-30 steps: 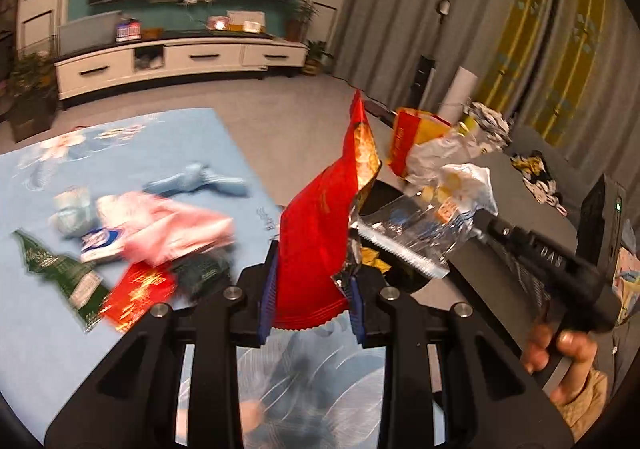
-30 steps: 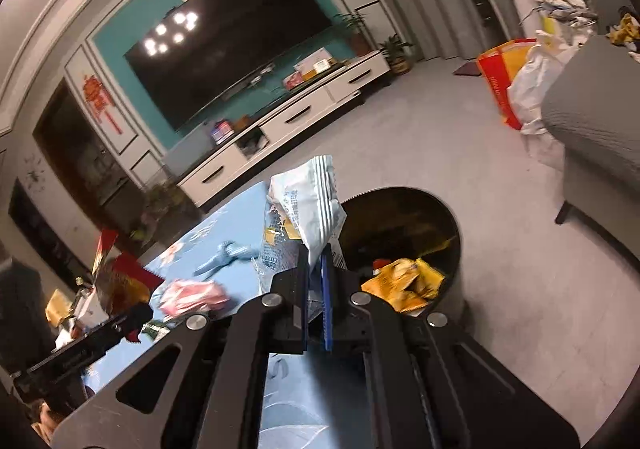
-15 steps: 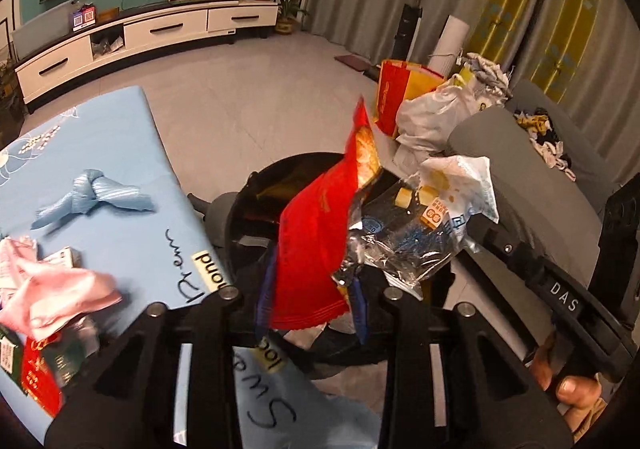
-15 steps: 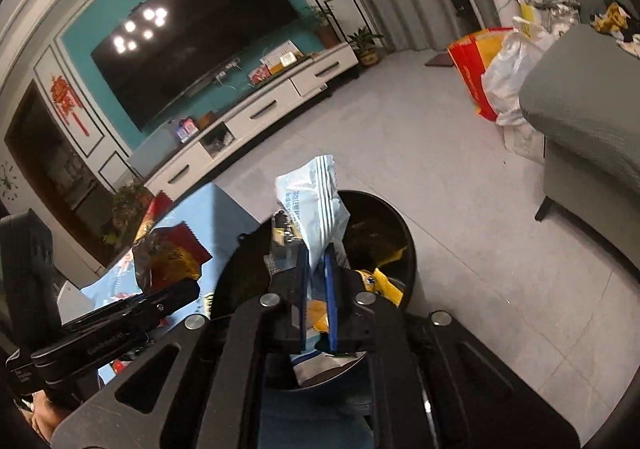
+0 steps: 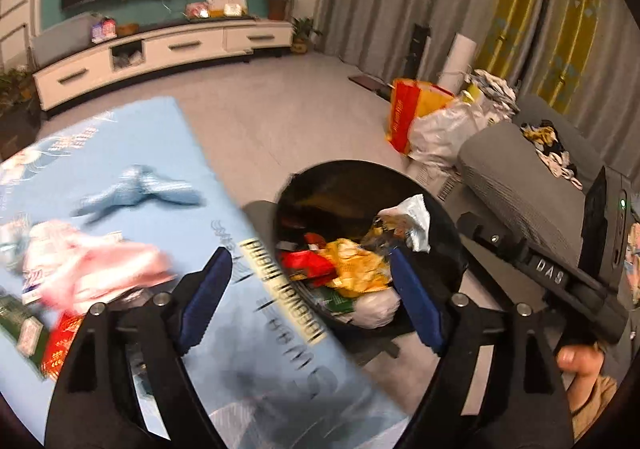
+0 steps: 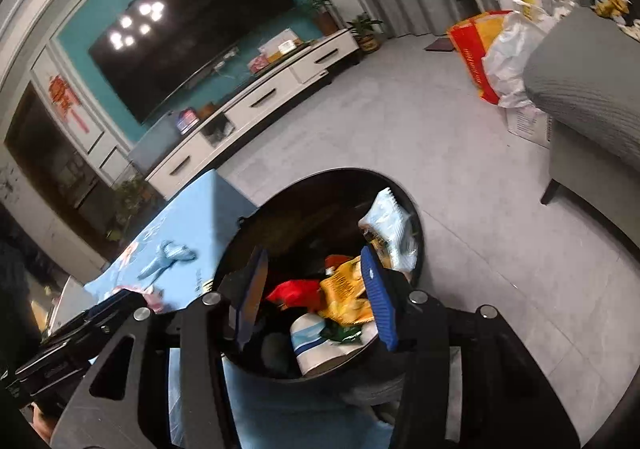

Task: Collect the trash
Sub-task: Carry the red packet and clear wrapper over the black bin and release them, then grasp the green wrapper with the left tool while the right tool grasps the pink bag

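Both grippers are held with jaws spread wide and nothing between them: the left gripper (image 5: 308,297) above the near rim of the round black trash bin (image 5: 448,225), the right gripper (image 6: 316,289) directly over its mouth. Inside the bin lie a red foil wrapper (image 6: 294,291), a crumpled yellow snack bag (image 6: 344,289) and a pale blue-white packet (image 6: 390,223) leaning on the far wall. More trash is left beside the bin on the bench covered with a light blue cloth (image 5: 168,145): a crumpled pink wrapper (image 5: 100,269), a twisted pale blue wrapper (image 5: 136,193) and a small red packet (image 5: 60,345) at the edge farthest from the bin. The next pick is best made with the jaws kept wide, lowered over a raised fold of the pink wrapper, so that the cloth is not pinched.
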The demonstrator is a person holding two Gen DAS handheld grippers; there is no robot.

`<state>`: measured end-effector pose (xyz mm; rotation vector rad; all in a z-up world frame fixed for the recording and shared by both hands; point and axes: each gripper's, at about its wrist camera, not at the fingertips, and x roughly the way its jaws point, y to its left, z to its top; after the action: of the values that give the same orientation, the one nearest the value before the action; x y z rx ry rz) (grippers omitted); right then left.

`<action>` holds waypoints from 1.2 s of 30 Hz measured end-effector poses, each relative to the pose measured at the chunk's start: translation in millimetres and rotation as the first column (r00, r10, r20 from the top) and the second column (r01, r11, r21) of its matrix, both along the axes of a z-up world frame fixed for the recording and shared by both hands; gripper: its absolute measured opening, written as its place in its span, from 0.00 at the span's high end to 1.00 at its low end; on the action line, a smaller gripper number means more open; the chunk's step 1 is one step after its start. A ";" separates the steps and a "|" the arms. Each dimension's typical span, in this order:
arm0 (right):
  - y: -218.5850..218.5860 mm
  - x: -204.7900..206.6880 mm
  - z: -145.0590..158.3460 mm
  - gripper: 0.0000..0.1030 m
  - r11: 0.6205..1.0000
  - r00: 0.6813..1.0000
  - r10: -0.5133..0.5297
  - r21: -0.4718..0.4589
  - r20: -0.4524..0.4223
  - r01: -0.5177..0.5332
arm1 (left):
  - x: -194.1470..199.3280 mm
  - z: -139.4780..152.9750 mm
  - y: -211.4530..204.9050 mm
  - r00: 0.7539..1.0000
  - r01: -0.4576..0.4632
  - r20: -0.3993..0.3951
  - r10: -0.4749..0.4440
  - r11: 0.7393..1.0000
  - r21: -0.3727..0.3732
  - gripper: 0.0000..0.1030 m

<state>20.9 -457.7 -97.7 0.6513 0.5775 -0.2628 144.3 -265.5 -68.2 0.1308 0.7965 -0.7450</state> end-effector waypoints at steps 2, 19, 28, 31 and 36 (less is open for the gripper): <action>11.4 1.7 4.9 0.51 0.999 0.999 0.053 -0.005 0.003 -0.053 | -6.3 5.1 26.6 0.999 -0.051 0.013 0.051 0.999 0.004 0.20; 169.1 78.0 43.0 0.38 0.825 0.849 0.522 -0.206 -0.080 -0.527 | 13.1 -25.4 280.8 0.793 -0.597 -0.179 0.582 0.802 -0.037 0.19; 216.3 153.2 43.2 0.38 0.735 0.781 0.604 -0.268 -0.157 -0.622 | 55.9 -28.9 269.6 0.789 -0.603 -0.191 0.584 0.795 -0.060 0.19; 224.1 175.9 41.3 0.38 0.710 0.758 0.629 -0.269 -0.173 -0.651 | 76.4 -28.1 253.3 0.792 -0.601 -0.168 0.587 0.798 -0.042 0.19; 233.1 206.8 25.6 0.38 0.676 0.715 0.663 -0.233 -0.219 -0.699 | 102.3 -38.5 236.0 0.779 -0.612 -0.162 0.605 0.791 0.012 0.26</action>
<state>227.7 -224.6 -72.1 0.0830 0.8390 0.3278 246.6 -29.5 -106.6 -0.2269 0.9076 -0.1486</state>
